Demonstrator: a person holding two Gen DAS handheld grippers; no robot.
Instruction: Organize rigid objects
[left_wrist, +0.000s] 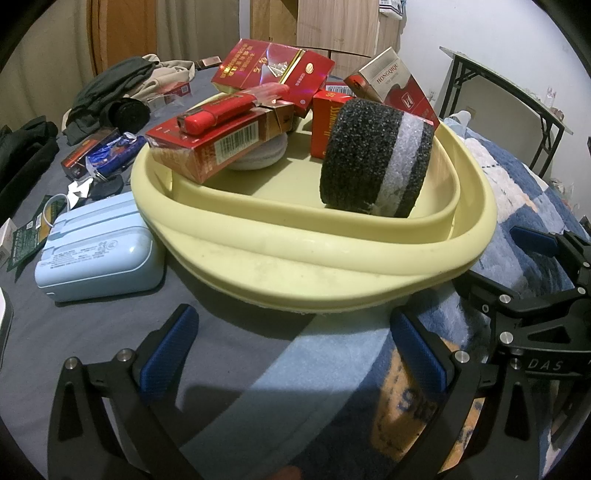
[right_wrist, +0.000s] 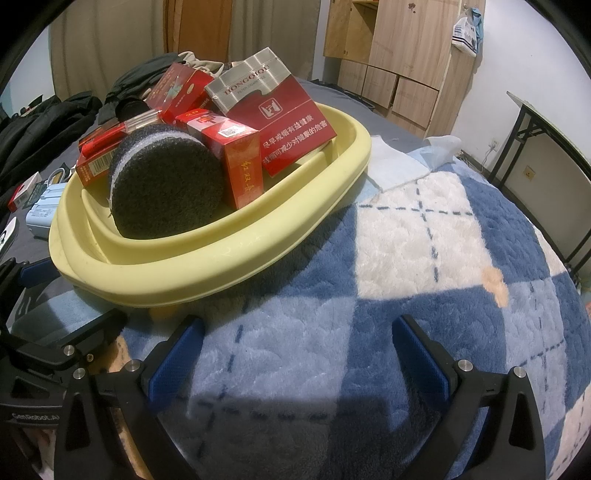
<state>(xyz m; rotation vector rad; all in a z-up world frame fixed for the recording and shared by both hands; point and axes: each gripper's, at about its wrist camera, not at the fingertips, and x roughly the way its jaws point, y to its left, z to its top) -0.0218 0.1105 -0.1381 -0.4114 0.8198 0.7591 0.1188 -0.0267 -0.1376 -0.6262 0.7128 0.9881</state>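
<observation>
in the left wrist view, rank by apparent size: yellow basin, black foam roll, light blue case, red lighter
1. yellow basin
2. black foam roll
3. light blue case; close to the roll, and it sits nearer the camera, so unsure
4. red lighter

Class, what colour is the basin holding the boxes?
Pale yellow basin; left wrist view shows it best.

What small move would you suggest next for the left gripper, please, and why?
Probably swing the left gripper left toward the blue case and close on it. Both grippers are open and hold nothing; the right gripper hovers over bare blanket. The basin already holds the boxes and the foam roll, while the case lies outside beside its rim, the nearest loose rigid thing.
</observation>
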